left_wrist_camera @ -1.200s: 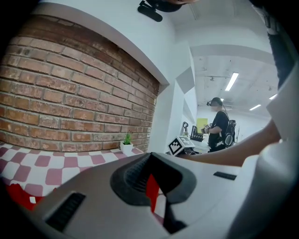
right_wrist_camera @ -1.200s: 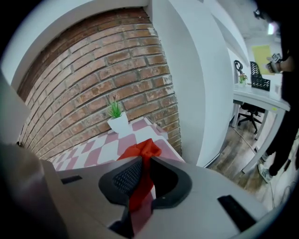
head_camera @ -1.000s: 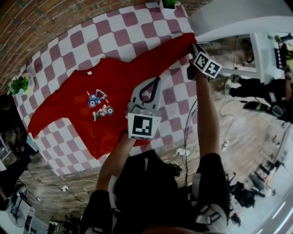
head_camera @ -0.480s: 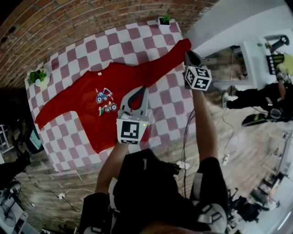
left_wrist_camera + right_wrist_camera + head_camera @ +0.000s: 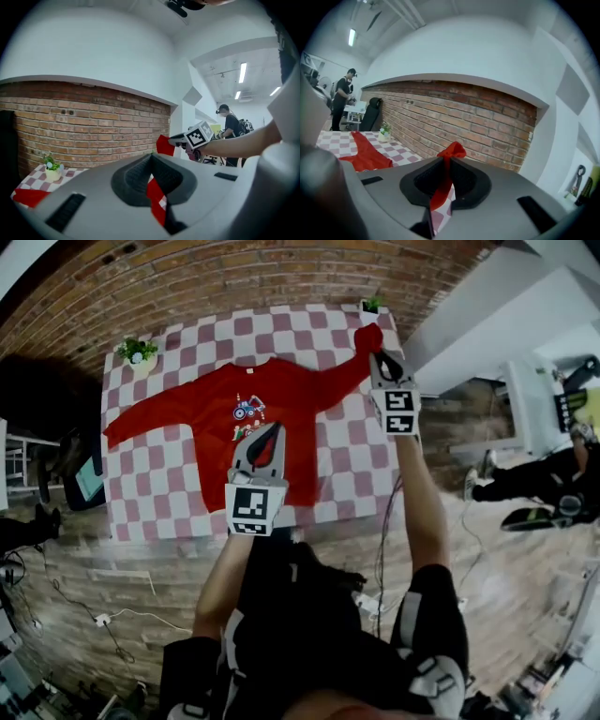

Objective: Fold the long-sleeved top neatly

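The red long-sleeved top (image 5: 225, 409) lies spread on the checked table (image 5: 169, 512), print side up. My left gripper (image 5: 273, 427) is over its lower right part, shut on a fold of red cloth (image 5: 154, 197) that runs up between the jaws. My right gripper (image 5: 380, 354) is shut on the right sleeve's cuff (image 5: 368, 337) at the table's far right corner. That sleeve hangs taut up to it. The cuff bunches above the right jaws (image 5: 451, 151). From the left gripper view, the right gripper (image 5: 174, 139) holds the cuff (image 5: 164, 145) in the air.
Two small potted plants stand on the table, one at the far left (image 5: 138, 351) and one at the far right corner (image 5: 372, 305). A brick wall (image 5: 234, 277) runs behind the table. A person (image 5: 229, 129) stands at desks off to the right.
Both grippers have risen and moved towards the far side of the table with red cloth in them. The right sleeve has been drawn up off the table by its cuff.
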A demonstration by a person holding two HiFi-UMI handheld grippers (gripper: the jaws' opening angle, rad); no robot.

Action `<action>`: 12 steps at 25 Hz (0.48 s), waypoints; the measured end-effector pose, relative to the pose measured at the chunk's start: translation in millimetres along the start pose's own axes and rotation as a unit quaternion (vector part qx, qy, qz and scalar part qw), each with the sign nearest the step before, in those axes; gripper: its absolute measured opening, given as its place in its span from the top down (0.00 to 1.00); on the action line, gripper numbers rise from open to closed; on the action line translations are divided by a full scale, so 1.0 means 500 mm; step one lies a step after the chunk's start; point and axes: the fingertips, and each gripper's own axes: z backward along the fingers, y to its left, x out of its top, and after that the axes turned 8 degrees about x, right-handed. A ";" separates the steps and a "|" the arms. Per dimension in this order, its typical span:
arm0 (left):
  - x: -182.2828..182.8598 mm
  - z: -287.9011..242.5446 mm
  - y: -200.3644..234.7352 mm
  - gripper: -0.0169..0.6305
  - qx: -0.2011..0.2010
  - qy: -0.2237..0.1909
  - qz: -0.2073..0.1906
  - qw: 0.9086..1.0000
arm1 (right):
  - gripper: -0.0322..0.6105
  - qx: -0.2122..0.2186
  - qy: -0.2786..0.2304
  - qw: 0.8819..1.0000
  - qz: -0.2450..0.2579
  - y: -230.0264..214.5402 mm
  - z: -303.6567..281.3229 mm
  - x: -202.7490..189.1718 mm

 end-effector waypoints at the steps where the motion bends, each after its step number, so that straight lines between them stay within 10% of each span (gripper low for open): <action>1: 0.001 0.023 0.011 0.97 0.010 0.001 0.000 1.000 | 0.88 0.008 -0.006 1.000 0.014 0.024 0.005 0.017; 12: -0.001 0.227 0.147 0.97 0.089 0.003 0.017 0.996 | 0.89 0.087 -0.036 0.979 0.180 0.307 0.042 0.119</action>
